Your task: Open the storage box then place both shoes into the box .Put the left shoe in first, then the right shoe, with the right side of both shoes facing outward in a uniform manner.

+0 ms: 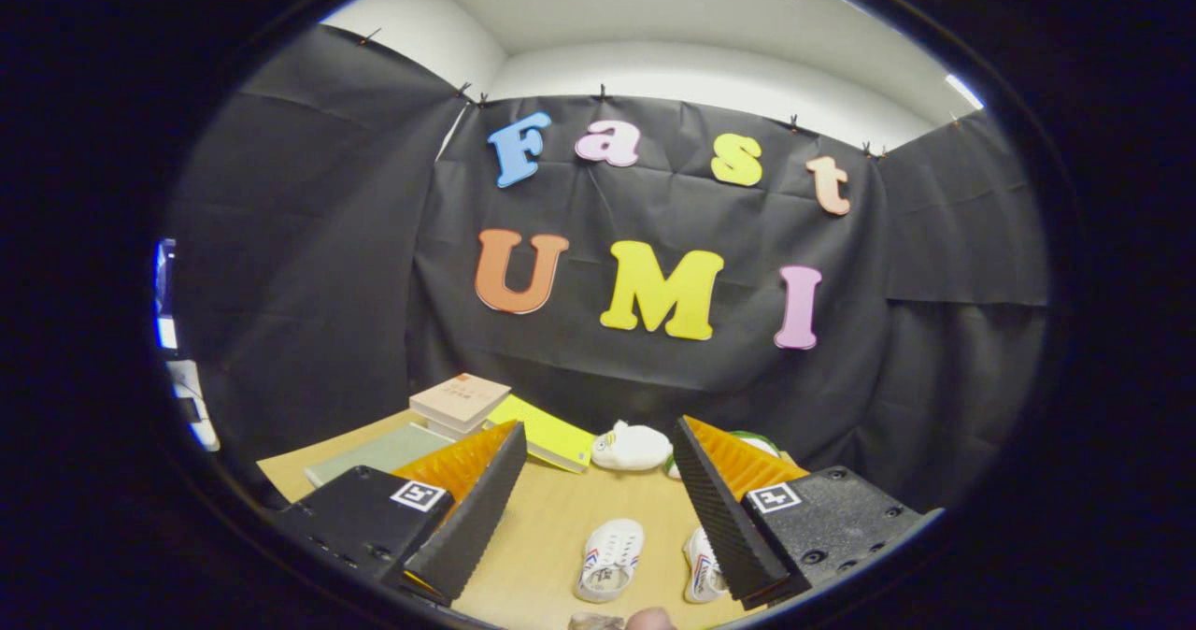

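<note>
Two shoes lie on the counter (551, 518), low between the fingers, toes pointing away toward the far wall. One shoe (609, 558) sits free in the gap, a little right of the midline; the other shoe (701, 565) lies just to its right, partly hidden behind the right finger (724, 518). Their long axes run near to far, roughly in line with the fingers, and the two are close side by side without touching, as far as I can tell. Which is the left shoe I cannot say for certain from this angle; by their positions the one in the gap may be it, but that is a guess.

Farther off, beyond the fingertips, rests a white rounded thing (633, 447) with a green-edged piece (759, 443) just right of it. I cannot tell whether this belongs to the storage box, nor whether any box is open.

At far left, beyond the left finger (472, 508), are a yellow book (547, 434), a tan book (461, 399) on a stack and a grey-green pad (378, 452).

The gripper (598, 527) is spread wide and holds nothing, raised above the counter and looking mostly at the wall. Reaching either shoe would call for tipping down and drawing nearer, since both lie below and close under the fingers.
</note>
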{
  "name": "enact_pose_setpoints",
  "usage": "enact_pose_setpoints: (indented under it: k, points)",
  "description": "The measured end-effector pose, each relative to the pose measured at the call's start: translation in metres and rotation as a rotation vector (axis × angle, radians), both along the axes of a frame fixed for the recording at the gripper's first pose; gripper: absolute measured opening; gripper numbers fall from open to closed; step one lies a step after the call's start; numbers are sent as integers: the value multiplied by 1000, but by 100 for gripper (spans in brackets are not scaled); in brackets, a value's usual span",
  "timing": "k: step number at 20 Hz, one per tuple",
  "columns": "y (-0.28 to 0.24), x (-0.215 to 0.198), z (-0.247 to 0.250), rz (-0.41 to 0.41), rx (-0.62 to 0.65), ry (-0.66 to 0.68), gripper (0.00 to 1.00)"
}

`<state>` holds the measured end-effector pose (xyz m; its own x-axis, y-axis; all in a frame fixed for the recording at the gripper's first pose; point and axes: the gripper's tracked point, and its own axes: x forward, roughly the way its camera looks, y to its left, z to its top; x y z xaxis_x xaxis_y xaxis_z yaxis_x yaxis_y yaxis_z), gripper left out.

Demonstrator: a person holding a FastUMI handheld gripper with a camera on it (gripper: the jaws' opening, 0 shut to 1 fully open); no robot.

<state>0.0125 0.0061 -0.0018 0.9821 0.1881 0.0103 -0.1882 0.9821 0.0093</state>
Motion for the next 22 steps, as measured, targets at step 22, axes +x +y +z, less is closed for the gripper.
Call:
enact_pose_setpoints:
  k: [22]
  points:
    - [126, 40, -151, 567, 307, 553, 99]
